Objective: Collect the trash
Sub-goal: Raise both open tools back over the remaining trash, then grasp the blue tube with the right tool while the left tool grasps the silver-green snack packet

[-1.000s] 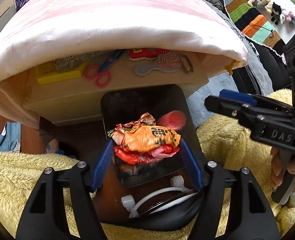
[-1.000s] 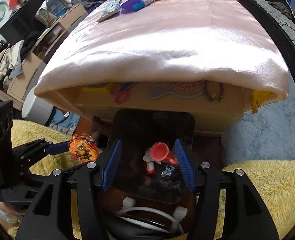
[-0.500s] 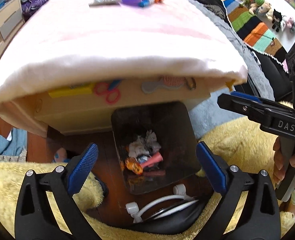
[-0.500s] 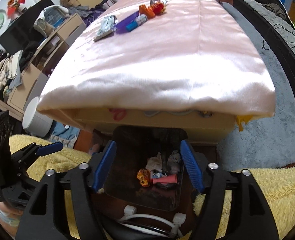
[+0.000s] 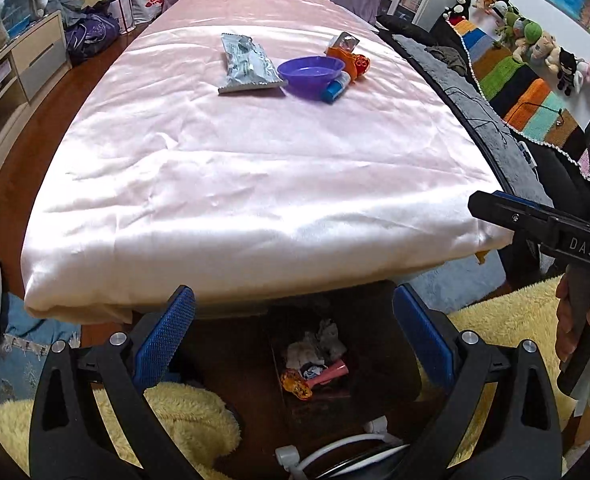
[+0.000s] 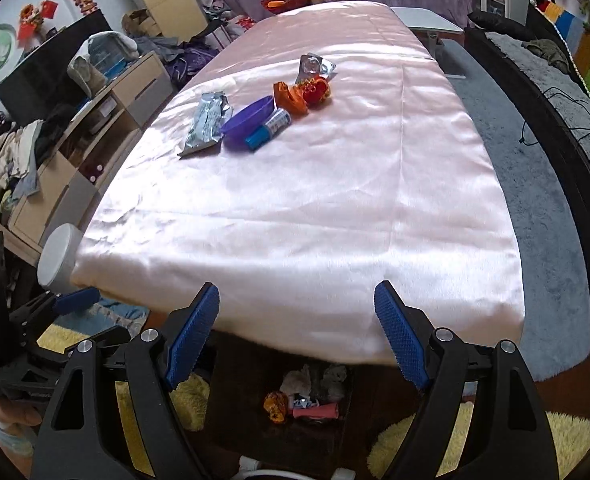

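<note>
A dark bin stands on the floor under the near edge of the pink-clothed table. In it lie an orange wrapper, a pink tube and crumpled paper. My left gripper hangs open and empty above the bin. My right gripper is also above it, jaws opening with nothing between them. Far back on the cloth lie a silver wrapper, a purple bowl, a blue-capped stick, orange and red wrappers and a blister pack.
Yellow fluffy rugs lie on both sides of the bin, with a grey carpet to the table's right. Drawers with clothes and a white cylinder stand on the left. A dark sofa with plush toys lines the right.
The left gripper let go of the orange wrapper and the right gripper let go of the pink tube; both now lie in the bin. Both grippers opened and rose, bringing the tabletop into view.
</note>
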`<state>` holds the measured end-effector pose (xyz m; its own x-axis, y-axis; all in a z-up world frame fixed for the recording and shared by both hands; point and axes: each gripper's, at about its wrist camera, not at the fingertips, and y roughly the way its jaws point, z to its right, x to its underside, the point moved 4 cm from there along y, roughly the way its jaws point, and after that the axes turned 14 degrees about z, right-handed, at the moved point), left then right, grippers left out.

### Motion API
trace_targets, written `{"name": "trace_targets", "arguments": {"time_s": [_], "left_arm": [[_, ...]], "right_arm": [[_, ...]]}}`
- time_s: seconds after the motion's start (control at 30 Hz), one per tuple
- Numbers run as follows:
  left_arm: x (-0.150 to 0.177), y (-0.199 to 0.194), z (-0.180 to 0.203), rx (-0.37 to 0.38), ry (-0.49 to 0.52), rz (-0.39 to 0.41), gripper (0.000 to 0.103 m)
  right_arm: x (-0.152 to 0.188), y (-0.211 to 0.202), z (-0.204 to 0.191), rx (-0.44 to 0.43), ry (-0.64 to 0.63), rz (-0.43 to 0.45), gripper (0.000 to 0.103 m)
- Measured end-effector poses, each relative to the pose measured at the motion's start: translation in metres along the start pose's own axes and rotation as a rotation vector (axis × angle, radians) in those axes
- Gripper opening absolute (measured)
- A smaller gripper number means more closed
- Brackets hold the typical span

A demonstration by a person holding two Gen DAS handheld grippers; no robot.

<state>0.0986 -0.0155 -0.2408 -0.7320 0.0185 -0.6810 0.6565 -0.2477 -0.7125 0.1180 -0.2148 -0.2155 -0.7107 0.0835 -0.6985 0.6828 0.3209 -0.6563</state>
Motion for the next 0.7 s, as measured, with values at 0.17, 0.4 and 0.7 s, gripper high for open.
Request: {"name": "trace_targets", "arguments": {"time_s": [0.17, 0.4, 0.7], "left_arm": [[-0.024, 0.016, -0.011, -0.021, 0.013, 0.008, 0.094], [-0.062, 0.039, -0.024, -0.039, 0.018, 0.022, 0.094], [-0.085, 0.067, -0.042, -0.038, 0.019, 0.000, 0.094]], "right_arm": [[-0.029, 0.024, -0.007, -0.018, -0.019, 0.016, 0.081], [-0.065, 0.067, -0.019, -0.047, -0.032, 0.023, 0.065], [-0.078, 0.128, -0.040, -0.061, -0.054, -0.024, 0.054]]}}
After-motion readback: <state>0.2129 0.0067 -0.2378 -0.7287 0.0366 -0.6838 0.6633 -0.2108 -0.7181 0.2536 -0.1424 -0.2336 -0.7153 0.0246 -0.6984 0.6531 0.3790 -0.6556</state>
